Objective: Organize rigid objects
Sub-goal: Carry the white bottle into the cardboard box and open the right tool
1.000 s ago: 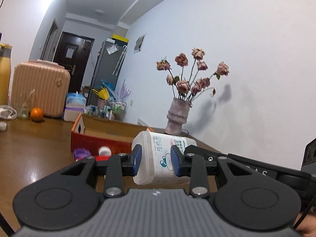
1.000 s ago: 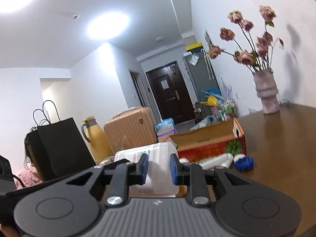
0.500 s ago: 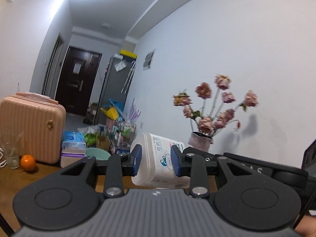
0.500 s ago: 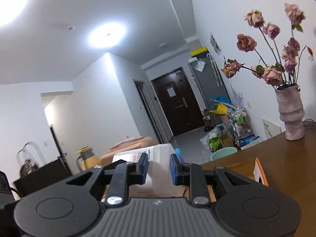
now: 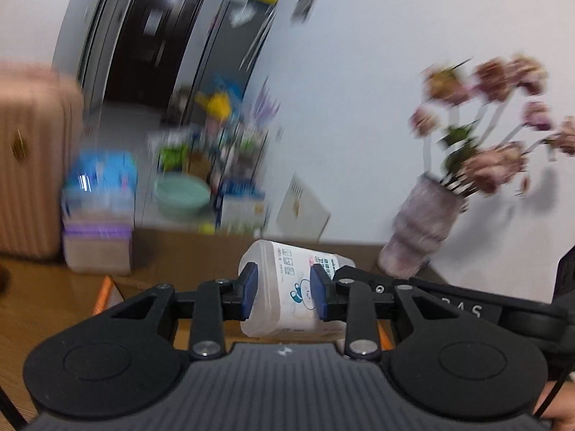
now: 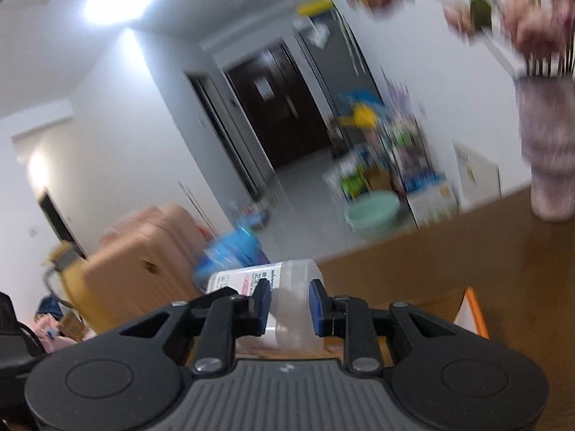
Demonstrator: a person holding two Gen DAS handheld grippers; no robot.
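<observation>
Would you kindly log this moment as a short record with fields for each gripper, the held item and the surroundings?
left gripper: jaws shut on the white bottle, gripping its labelled body
right gripper: jaws shut on the same white bottle, at its clear end
bottle pose: lying sideways, held between both grippers
below: wooden table and an orange-edged cardboard box
background: vase of dried flowers, pink suitcase, green basin
image quality: background motion-blurred
</observation>
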